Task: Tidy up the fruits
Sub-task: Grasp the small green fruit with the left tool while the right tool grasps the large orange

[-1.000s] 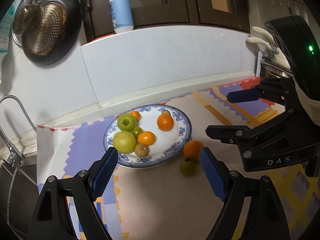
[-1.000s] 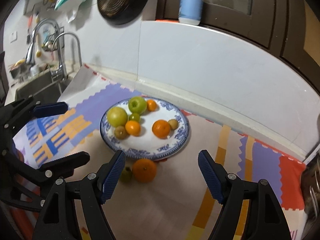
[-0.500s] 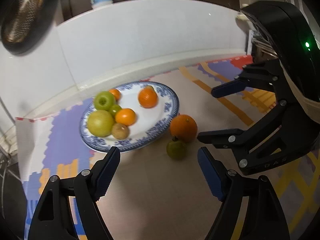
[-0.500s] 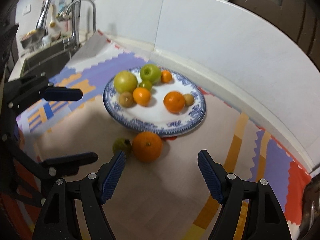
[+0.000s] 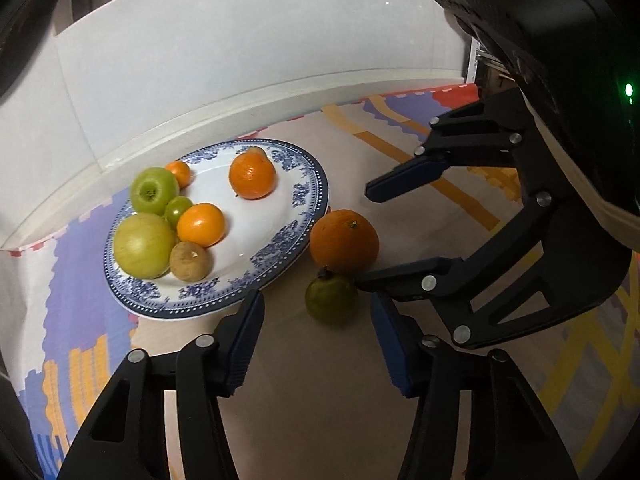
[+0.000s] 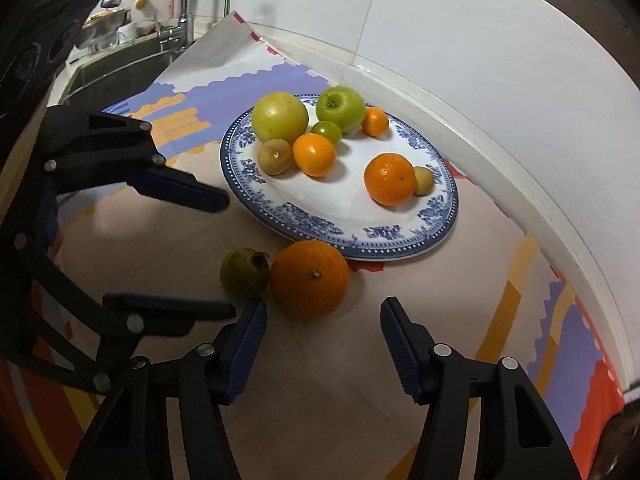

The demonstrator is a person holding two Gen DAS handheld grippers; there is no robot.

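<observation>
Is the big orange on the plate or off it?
Off it. The big orange sits on the mat just outside the plate rim, beside a small green fruit.

White tiled backsplash (image 6: 460, 40) behind; patterned purple-orange-red mat (image 6: 568, 344) covering counter; sink (image 6: 120, 60) with chrome faucet (image 6: 186, 4) far left, possibly holding dishes; dim light.

Each black angular two-finger gripper (image 5: 316, 344) (image 6: 323, 340) is carrying ribbed blue pads (image 5: 245, 340) and silver screws (image 5: 204, 340); one housing is showing a green light (image 5: 629, 90).
</observation>
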